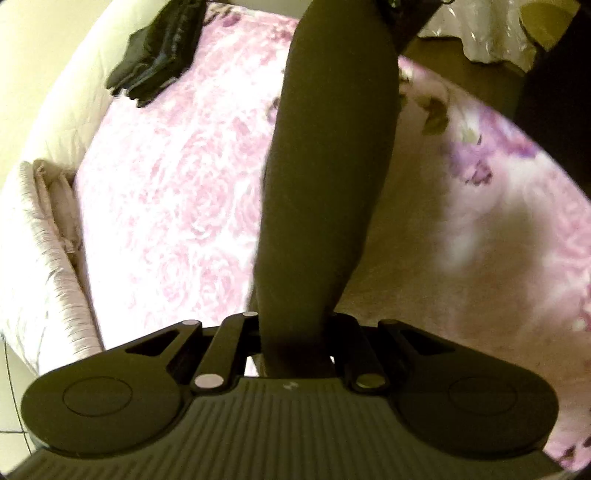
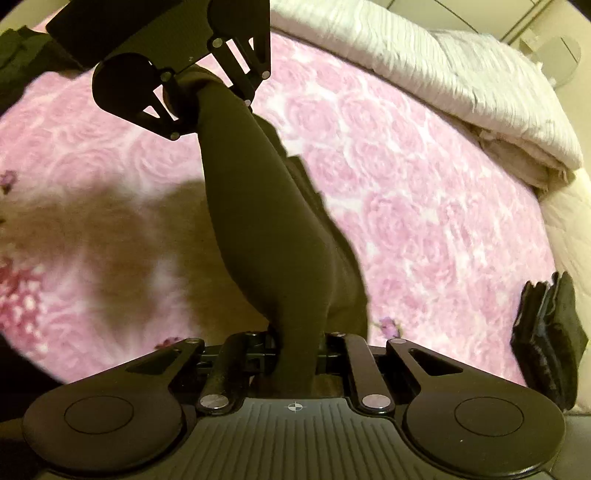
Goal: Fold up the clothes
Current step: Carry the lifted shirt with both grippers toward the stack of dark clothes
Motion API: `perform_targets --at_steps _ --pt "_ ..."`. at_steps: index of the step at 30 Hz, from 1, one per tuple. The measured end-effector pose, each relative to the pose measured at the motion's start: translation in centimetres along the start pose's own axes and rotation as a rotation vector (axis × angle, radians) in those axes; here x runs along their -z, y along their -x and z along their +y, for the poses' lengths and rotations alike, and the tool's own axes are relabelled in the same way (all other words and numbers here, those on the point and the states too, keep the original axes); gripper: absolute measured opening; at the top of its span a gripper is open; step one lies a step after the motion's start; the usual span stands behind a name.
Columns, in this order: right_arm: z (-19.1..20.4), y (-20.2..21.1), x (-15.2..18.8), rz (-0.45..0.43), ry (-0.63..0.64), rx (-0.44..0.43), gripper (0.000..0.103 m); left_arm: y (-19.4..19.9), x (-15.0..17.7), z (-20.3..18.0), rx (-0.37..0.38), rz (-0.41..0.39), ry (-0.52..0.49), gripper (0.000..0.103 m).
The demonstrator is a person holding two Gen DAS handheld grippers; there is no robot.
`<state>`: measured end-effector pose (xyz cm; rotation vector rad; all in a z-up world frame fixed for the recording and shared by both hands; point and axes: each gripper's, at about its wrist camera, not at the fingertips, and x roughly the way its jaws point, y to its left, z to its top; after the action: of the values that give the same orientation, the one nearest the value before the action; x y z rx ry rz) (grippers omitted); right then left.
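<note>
A dark olive-brown garment (image 1: 325, 177) hangs stretched in the air between my two grippers, above a pink rose-patterned bedspread (image 1: 177, 192). My left gripper (image 1: 295, 343) is shut on one end of it, its fingertips hidden under the cloth. My right gripper (image 2: 295, 354) is shut on the other end of the same garment (image 2: 273, 229). The right wrist view shows the left gripper (image 2: 188, 92) from the front at the upper left, with the cloth bunched between its fingers. The garment throws a shadow on the bedspread (image 2: 424, 206) below.
A stack of folded dark clothes (image 1: 159, 59) lies on the bed near its edge, also seen as a dark pile (image 2: 550, 339) at the right. A rolled white and beige quilt (image 2: 461, 81) lies along one side. Clear plastic wrapping (image 1: 480, 33) sits beyond the bed.
</note>
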<state>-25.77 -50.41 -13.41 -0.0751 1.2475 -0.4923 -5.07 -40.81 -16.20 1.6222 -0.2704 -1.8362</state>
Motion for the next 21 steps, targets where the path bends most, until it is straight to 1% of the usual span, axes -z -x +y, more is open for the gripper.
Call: perform_targets --at_steps 4,10,15,21 --pt "-1.0 2.8 -0.4 -0.021 0.012 0.033 0.010 2.7 -1.2 1.4 -0.021 0.008 0.053 0.008" --pt "-2.8 6.7 -1.3 -0.053 0.035 0.090 0.010 6.0 -2.7 3.9 -0.088 -0.002 0.128 0.008" --pt "-4.6 9.0 -2.2 -0.077 0.058 0.147 0.010 7.7 -3.4 5.2 -0.133 -0.016 0.168 0.008" --pt "-5.8 11.5 -3.4 -0.101 0.081 0.206 0.010 10.0 -3.8 6.5 -0.185 -0.037 0.198 0.008"
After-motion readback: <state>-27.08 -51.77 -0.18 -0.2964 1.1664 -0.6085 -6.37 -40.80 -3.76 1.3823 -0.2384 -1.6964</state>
